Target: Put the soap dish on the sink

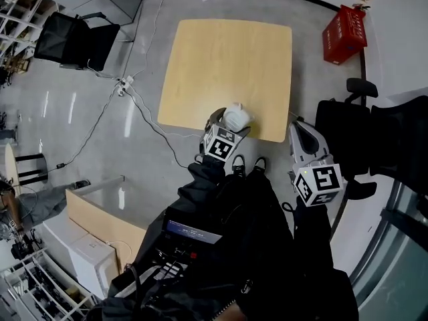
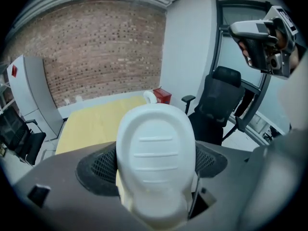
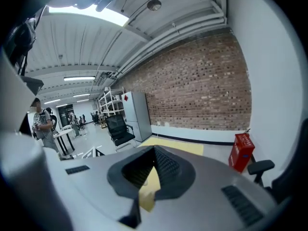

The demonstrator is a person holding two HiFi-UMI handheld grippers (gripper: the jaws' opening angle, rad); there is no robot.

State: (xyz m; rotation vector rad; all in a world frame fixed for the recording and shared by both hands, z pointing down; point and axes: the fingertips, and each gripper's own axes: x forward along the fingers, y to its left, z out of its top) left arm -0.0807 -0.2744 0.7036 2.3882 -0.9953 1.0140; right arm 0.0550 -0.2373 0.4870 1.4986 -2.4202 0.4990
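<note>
This looks like a big office workroom. It has a red brick wall (image 3: 202, 90), a grey hard floor (image 1: 87, 92) and long lights (image 3: 79, 78) on the ceiling. Black office chairs (image 1: 73, 39) on wheels stand around a yellow wood tabletop (image 1: 227, 65). Tall metal shelves (image 3: 109, 105) stand far back (near some people), and a plug strip (image 1: 122, 85) with cables lies on the floor.

The soap dish (image 1: 237, 118) is over the surface's (image 1: 227, 65) near edge. The right gripper (image 1: 299, 129) is off its near right corner, and a box (image 1: 344, 34) off its far right.
</note>
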